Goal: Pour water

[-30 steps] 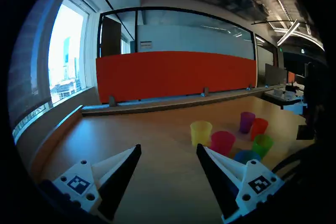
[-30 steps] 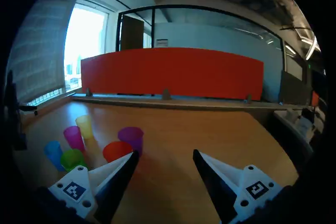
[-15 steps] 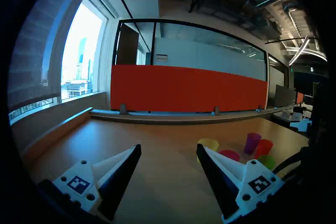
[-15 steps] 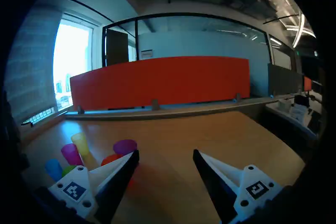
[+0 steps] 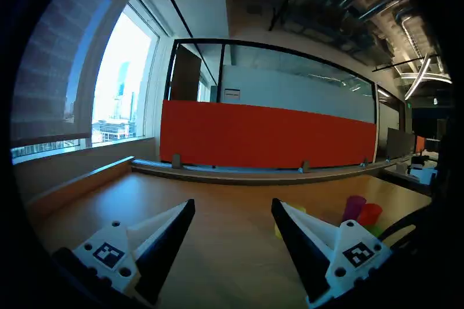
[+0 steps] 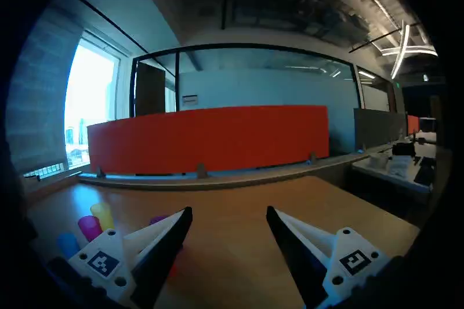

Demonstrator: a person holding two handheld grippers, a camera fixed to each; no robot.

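In the left gripper view, my left gripper (image 5: 232, 202) stands open with nothing between its fingers, low over a wooden table (image 5: 226, 233). Right of it sit a purple cup (image 5: 354, 207) and a red cup (image 5: 369, 214), and a yellow cup (image 5: 277, 230) peeks out from behind the right finger. In the right gripper view, my right gripper (image 6: 229, 209) is open too, holding nothing. To its left stand a yellow cup (image 6: 103, 215), a magenta cup (image 6: 90, 228) and a blue cup (image 6: 68, 244). A purple cup (image 6: 158, 220) is mostly hidden behind the left finger. I cannot see inside any cup.
An orange partition (image 5: 267, 135) runs along the table's far edge, also seen as the orange partition (image 6: 209, 138) in the right gripper view. A bright window (image 5: 119, 100) is at the left. Another desk with items (image 6: 400, 164) lies to the right.
Both views have tipped upward: more ceiling shows and the cups have sunk toward the bottom, partly slipping behind the fingers. Both grippers stay open.
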